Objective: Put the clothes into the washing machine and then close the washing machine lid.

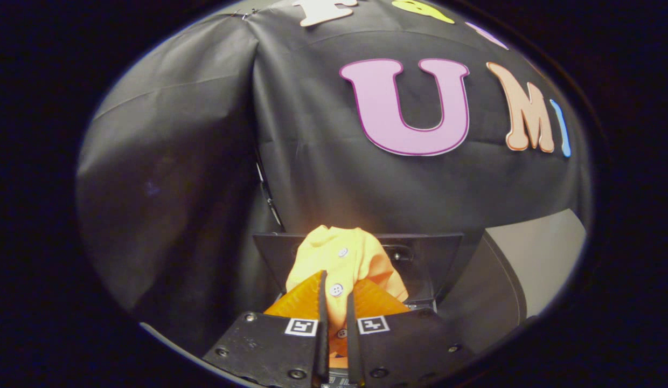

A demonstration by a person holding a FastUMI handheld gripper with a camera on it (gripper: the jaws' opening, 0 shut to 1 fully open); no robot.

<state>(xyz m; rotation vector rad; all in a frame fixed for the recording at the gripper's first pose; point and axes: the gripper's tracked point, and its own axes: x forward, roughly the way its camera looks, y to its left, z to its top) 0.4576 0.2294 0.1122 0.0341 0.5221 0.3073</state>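
Observation:
An orange garment with small white buttons [342, 258] is pinched in my gripper [334, 293], whose two fingers are closed tight on a fold of the cloth. The rest of the garment bunches up just ahead of the fingertips. Right behind it stands a dark flat panel [425, 258], upright, which looks like the raised lid of the washing machine. Whatever lies below the fingers is hidden.
A pale grey rounded surface [533, 264] with a darker curved side lies to the right of the panel. The booth's black cloth wall rises close behind, with a seam and a corner to the left.

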